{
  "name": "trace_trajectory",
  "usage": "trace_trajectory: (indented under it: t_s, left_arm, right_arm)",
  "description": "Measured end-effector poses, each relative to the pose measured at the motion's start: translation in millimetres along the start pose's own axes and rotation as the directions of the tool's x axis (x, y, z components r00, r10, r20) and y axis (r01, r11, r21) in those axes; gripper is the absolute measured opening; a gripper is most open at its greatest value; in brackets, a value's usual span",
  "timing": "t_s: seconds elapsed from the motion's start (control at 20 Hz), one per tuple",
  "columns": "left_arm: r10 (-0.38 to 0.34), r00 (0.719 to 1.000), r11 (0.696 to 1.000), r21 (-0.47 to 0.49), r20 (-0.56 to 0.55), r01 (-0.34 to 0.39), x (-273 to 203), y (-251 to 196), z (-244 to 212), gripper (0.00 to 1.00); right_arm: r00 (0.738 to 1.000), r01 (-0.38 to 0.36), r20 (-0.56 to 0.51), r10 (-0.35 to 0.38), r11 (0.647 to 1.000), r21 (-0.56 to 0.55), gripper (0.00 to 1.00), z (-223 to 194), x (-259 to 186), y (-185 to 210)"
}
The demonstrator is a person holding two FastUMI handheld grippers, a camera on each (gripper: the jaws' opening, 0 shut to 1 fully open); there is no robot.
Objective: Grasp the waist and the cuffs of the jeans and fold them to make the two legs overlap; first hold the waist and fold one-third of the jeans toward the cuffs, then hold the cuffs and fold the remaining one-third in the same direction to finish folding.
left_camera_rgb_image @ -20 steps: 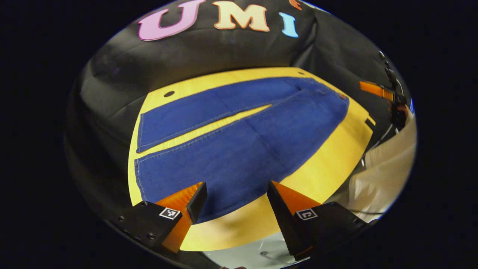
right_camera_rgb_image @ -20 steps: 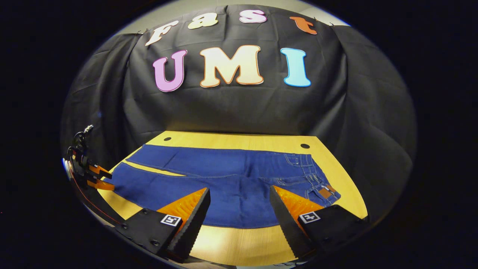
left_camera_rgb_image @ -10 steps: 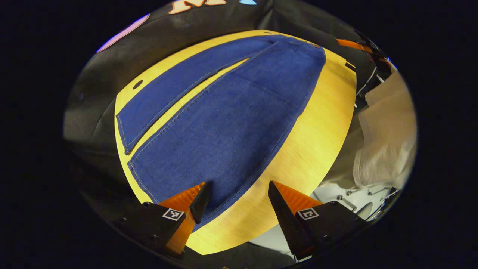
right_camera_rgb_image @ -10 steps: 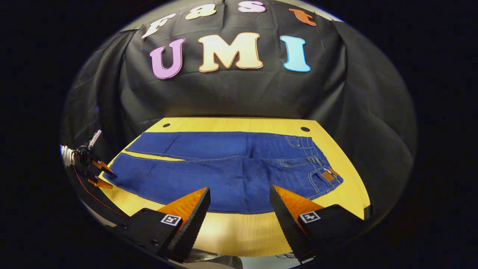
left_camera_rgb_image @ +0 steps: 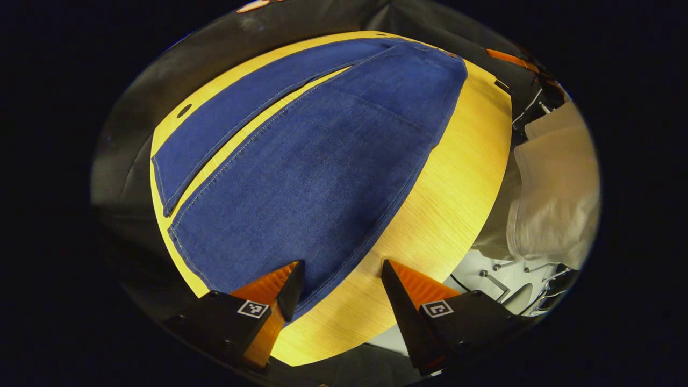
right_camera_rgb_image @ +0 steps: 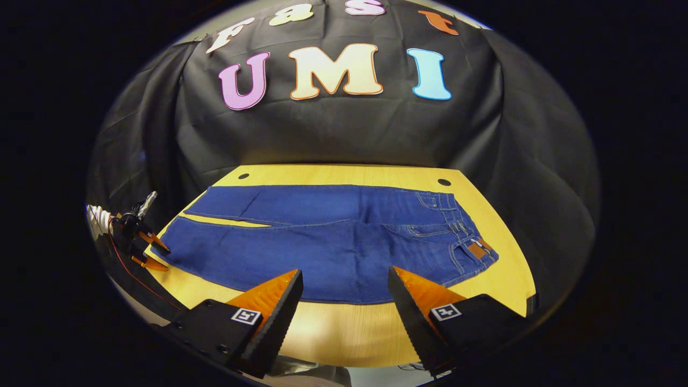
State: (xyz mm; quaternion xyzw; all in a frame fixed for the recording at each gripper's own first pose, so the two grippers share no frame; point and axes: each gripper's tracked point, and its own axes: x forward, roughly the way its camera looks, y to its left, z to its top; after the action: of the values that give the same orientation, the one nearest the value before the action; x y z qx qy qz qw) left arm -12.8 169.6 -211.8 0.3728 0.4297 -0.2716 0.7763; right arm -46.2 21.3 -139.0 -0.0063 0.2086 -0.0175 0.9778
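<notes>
I see the jeans point(right_camera_rgb_image: 333, 242) lying flat on the yellow table point(right_camera_rgb_image: 349, 333), both legs spread side by side. My left gripper point(left_camera_rgb_image: 341, 290) hangs wide open above the near cuff point(left_camera_rgb_image: 183, 252) of the jeans. My right gripper point(right_camera_rgb_image: 344, 301) is wide open too, before the jeans' near edge, the waist point(right_camera_rgb_image: 467, 242) to its right.
</notes>
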Motion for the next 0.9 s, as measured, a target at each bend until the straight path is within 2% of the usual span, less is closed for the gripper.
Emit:
trace_trajectory:
  t_s: [0.15, 0.25, 0.35, 0.45, 0.5, 0.6, 0.7, 0.75, 0.85, 0.9]
  left_arm:
    - [-0.001, 0.999, 1.0, 0.019, -0.036, 0.002, 1, -4, 1, 0.89]
    - [0.0, 0.999, 1.0, 0.021, -0.045, 0.001, 2, -7, 0, 0.86]
    - [0.006, 0.998, 1.0, 0.001, -0.059, -0.006, 0, -11, 4, 0.79]
    - [0.013, 0.997, 1.0, -0.001, -0.072, -0.013, 2, -15, 4, 0.6]
    - [0.015, 0.997, 1.0, 0.016, -0.076, -0.014, 2, -19, 2, 0.48]
    - [0.022, 0.996, 0.998, 0.055, -0.083, -0.018, 2, -19, 3, 0.22]
    - [0.039, 0.995, 0.996, 0.085, -0.092, -0.031, 4, -14, 5, 0.07]
    - [0.037, 0.994, 0.996, 0.079, -0.102, -0.029, 5, -15, 7, 0.02]
    - [0.029, 0.993, 0.998, 0.059, -0.116, -0.022, 3, -16, 6, 0.0]
    - [0.025, 0.993, 0.998, 0.053, -0.119, -0.019, 4, -16, 6, 0.0]
  right_arm:
    - [1.0, -0.015, -0.017, 0.016, 0.999, 0.038, 0.96, -6, 4, 0]
    - [1.0, -0.019, -0.022, 0.021, 0.998, 0.055, 0.99, -9, 5, -2]
    - [0.999, -0.023, -0.026, 0.024, 0.998, 0.054, 0.99, -11, 6, -5]
    - [0.999, -0.026, -0.032, 0.027, 0.999, 0.04, 0.99, -12, 7, -10]
    - [0.999, -0.032, -0.037, 0.033, 0.999, 0.036, 0.96, -14, 7, -12]
    - [0.997, -0.054, -0.053, 0.056, 0.998, 0.026, 0.98, -15, 10, -17]
    - [0.992, -0.092, -0.083, 0.091, 0.996, -0.003, 0.96, -20, 15, -21]
    - [0.988, -0.117, -0.105, 0.113, 0.993, -0.028, 0.98, -24, 18, -25]
    - [0.977, -0.156, -0.158, 0.139, 0.983, -0.095, 0.99, -30, 29, -40]
    - [0.971, -0.173, -0.188, 0.147, 0.977, -0.127, 0.96, -35, 36, -50]
